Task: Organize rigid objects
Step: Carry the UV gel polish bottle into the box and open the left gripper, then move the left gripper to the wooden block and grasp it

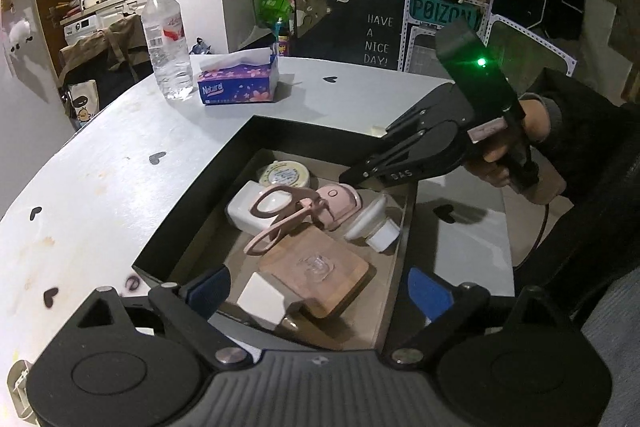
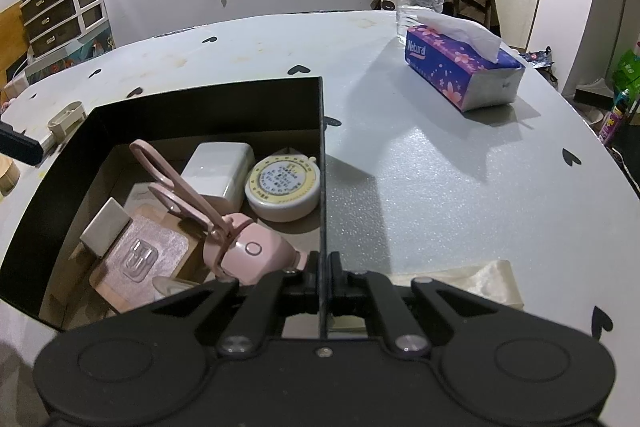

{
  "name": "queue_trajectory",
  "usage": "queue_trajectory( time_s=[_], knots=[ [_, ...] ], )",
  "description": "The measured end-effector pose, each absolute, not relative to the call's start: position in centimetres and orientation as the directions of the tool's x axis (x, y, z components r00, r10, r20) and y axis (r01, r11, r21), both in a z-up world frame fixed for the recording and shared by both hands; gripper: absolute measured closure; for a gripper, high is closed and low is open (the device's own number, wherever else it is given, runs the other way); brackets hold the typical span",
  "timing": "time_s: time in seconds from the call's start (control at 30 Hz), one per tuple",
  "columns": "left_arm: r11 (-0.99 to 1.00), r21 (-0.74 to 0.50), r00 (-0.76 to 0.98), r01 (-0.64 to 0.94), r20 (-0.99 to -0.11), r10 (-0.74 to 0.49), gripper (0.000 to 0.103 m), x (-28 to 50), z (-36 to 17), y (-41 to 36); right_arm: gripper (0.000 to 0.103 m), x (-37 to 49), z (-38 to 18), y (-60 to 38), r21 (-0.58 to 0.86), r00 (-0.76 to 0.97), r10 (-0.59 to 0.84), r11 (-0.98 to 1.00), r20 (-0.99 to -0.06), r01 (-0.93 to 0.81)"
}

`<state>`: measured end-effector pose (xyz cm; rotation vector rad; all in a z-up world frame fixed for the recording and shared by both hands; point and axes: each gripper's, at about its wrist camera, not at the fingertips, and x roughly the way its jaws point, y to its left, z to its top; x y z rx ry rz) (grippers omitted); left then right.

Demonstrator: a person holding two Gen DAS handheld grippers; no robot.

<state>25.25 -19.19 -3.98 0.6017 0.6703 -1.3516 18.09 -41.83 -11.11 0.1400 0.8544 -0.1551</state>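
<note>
Right gripper [image 2: 324,269] pinches the box [image 2: 208,99] wall; left gripper [image 1: 320,293] hangs wide, empty; keep the box steady while withdrawing.

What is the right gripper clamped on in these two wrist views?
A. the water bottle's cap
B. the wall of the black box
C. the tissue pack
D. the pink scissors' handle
B: the right gripper has its jaws pinched shut on the thin upright wall of the black box, while the pink scissors lie loose inside it.
</note>
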Motion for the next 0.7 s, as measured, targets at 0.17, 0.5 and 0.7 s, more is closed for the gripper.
queue_trajectory(
  time_s=[0.17, 0.5, 0.7],
  knots=[
    [0.143, -0.005, 0.094, 0.990, -0.728, -0.679, 0.008, 24.7, -3.7, -19.4, 0.100, 18.1, -11.1, -41.8, 0.060, 0.646, -0.080, 0.980, -0.759, 0.192],
    [0.269, -0.047, 0.163, 0.962, -0.692, -0.704, 0.002, 23.7, -2.9, -19.1, 0.100, 18.1, -11.1, -41.8, 0.060, 0.646, -0.080, 0.979, -0.759, 0.192],
    [0.394, -0.092, 0.246, 0.914, -0.648, -0.721, 0.000, 23.4, -2.4, -17.5, 0.100, 18.1, -11.1, -41.8, 0.061, 0.646, -0.080, 0.979, -0.759, 0.193]
  ],
)
